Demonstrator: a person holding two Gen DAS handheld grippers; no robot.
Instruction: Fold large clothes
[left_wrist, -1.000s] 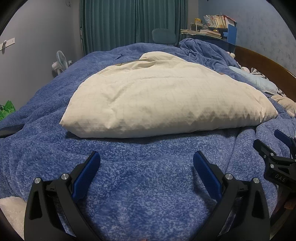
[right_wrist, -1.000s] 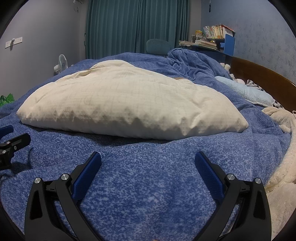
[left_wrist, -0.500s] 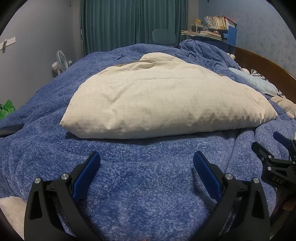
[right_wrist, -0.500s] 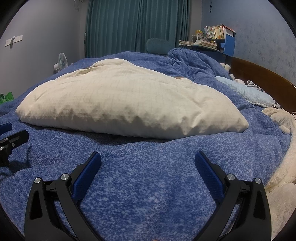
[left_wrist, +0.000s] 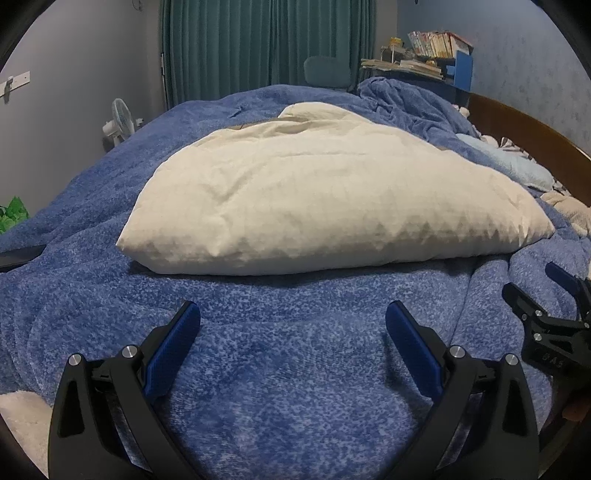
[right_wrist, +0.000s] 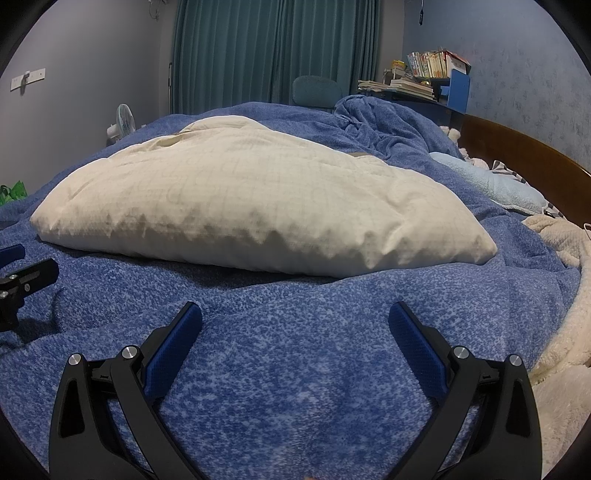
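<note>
The left gripper (left_wrist: 293, 317) has two black, curved, skeletal arms with triangular cut-outs, each tipped inside with a textured blue pad (left_wrist: 171, 350). Round silver screws sit behind the pads. The right gripper (right_wrist: 295, 317) is built the same; seen from the left wrist, its body bears small pale lettering behind the fingers.

Cream grid-checked garment (left_wrist: 332, 199), mottled blue blanket (left_wrist: 288, 369)

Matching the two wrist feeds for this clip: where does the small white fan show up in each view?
Left wrist: the white fan stands at upper left, beyond the blue blanket's far left edge.
Right wrist: the fan is again upper left, behind the cream quilted garment.
Shared landmark: the teal curtains right of it.
</note>
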